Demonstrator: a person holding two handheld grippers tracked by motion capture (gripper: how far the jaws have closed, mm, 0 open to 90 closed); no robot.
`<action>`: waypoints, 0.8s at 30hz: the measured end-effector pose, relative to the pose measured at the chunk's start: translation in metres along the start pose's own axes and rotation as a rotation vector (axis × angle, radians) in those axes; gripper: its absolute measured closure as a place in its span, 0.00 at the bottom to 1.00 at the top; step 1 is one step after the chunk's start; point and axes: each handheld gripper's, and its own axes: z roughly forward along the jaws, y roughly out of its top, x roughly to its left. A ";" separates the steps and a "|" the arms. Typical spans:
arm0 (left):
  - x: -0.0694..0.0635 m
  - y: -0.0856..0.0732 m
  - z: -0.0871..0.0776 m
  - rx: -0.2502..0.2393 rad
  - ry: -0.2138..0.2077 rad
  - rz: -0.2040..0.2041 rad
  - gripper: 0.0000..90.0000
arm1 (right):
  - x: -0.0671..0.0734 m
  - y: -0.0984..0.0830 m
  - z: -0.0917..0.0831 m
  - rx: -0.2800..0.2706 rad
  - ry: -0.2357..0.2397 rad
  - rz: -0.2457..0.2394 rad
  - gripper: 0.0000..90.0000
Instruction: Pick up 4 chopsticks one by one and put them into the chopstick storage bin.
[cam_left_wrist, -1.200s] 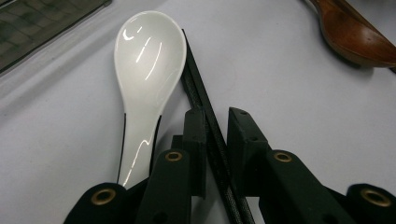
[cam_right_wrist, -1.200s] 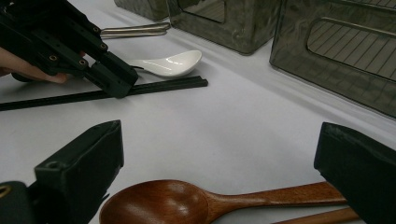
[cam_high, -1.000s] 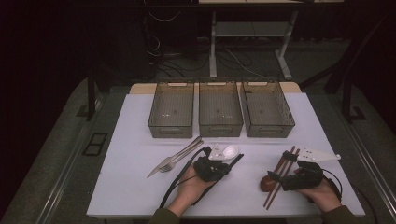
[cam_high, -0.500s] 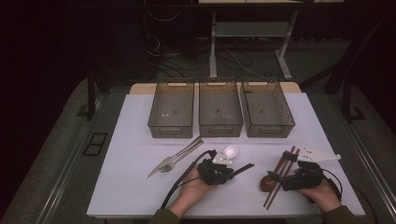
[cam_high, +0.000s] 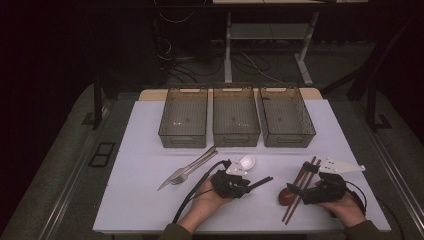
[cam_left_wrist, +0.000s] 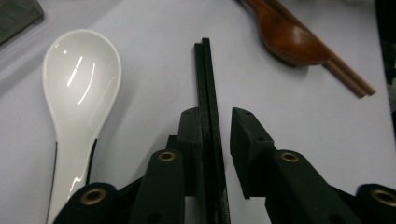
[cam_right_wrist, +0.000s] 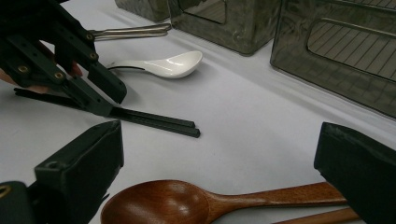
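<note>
Lying at the lower centre of the high view, the black chopsticks (cam_left_wrist: 209, 116) are light, stiff, thin and slippery, best pinched mid-length, and the left gripper (cam_left_wrist: 217, 126), jaws just opening since a second ago, stands slack around them, one pad touching.

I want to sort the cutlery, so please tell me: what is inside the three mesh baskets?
All three mesh baskets look empty: through their open tops the bare bottoms show. The near walls cover a narrow strip of each floor, so something very small lying there could be hidden.
</note>
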 end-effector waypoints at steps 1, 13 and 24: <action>0.000 0.000 -0.002 -0.007 -0.001 -0.006 0.78 | 0.000 0.000 0.000 0.001 0.000 0.002 0.01; 0.002 -0.007 -0.023 -0.053 -0.027 0.004 0.65 | 0.000 0.000 0.000 0.003 0.005 0.004 0.01; 0.004 -0.020 -0.040 -0.080 -0.032 -0.001 0.56 | -0.001 0.001 0.003 0.004 0.010 0.010 0.01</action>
